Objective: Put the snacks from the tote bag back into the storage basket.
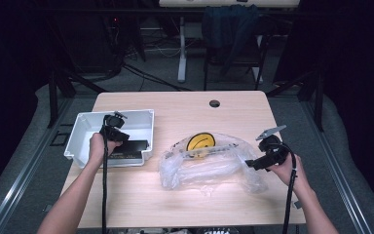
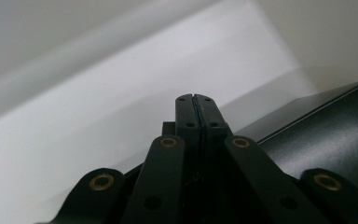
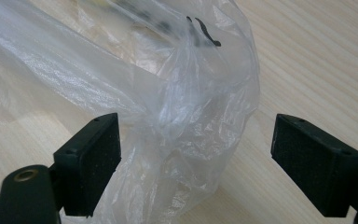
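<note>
A white plastic bin (image 1: 117,113) stands at the table's left, with a flat black box (image 1: 132,146) lying in it. My left gripper (image 1: 119,138) reaches down into the bin beside that box. In the left gripper view its jaws (image 2: 196,100) are pressed together with nothing between them; the bin's white wall (image 2: 98,107) is behind and the black box (image 2: 326,135) is at the right. A crumpled clear plastic bag (image 1: 209,168) with a yellow smiley face (image 1: 200,142) lies mid-table. My right gripper (image 1: 249,163) is open at the bag's right end. A fold of the bag (image 3: 177,116) lies between its wide-apart pads (image 3: 93,158).
The light wooden table (image 1: 175,112) has a round cable hole (image 1: 215,103) near its far edge. Bare wood lies in front of the bag and right of my right gripper (image 3: 196,154). A chair with dark cloth (image 1: 231,29) stands beyond the table.
</note>
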A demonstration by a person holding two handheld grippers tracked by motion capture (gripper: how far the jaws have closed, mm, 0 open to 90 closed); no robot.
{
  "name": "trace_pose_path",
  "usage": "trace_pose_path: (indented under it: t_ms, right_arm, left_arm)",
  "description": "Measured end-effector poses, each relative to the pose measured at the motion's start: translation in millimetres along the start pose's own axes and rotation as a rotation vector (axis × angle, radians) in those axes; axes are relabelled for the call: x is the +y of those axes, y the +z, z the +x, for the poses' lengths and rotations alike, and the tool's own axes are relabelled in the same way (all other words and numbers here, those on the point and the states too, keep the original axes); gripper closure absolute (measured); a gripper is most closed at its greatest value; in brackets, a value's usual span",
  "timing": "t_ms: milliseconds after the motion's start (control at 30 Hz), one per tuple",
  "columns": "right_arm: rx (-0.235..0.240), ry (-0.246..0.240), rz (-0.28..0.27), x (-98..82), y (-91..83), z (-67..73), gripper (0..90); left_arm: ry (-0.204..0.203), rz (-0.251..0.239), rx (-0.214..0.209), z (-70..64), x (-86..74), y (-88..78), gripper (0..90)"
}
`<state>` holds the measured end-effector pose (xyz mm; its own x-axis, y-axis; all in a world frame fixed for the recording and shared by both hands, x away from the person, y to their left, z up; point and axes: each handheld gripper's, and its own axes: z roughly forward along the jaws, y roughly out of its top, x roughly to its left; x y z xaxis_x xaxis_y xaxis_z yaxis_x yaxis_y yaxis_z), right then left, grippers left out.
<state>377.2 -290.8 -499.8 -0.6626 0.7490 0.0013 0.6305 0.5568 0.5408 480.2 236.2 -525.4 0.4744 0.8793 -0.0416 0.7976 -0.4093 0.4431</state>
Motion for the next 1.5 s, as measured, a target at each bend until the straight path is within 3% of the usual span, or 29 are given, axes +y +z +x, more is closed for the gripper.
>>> trace_pose_path:
  t_ms: [300, 400, 467, 533, 800, 1067, 1500]
  right_arm:
    - [-0.016, 0.003, -0.019, 0.0, -2.1, 0.3, 15.4]
    - [-0.023, 0.002, -0.026, 0.2, -4.3, -0.5, 15.4]
    - [-0.028, 0.01, -0.036, -0.2, -5.4, -1.2, 15.3]
    - [-0.03, 0.011, -0.04, -0.4, -6.6, -2.2, 15.2]
    - [-0.026, 0.028, -0.06, -1.1, -9.7, -2.0, 14.8]
    - [-0.028, 0.026, -0.06, -0.8, -10.2, -1.7, 14.6]
    - [-0.03, 0.026, -0.064, -1.0, -12.1, -0.8, 14.6]
  left_arm:
    - [-0.005, -0.039, 0.015, 0.0, -0.5, -4.9, 84.7]
    - [-0.008, -0.073, 0.031, -1.2, -0.8, -11.6, 72.1]
    - [-0.008, -0.091, 0.045, -2.0, -1.5, -17.8, 55.4]
    - [-0.001, -0.107, 0.053, -3.5, -3.1, -25.5, 45.5]
    - [0.058, -0.199, 0.121, -19.5, -21.4, -65.1, 19.7]
    - [0.105, -0.238, 0.132, -38.7, -51.4, -101.7, 15.9]
    - [0.144, -0.214, 0.137, -60.0, -100.2, -118.5, 15.0]
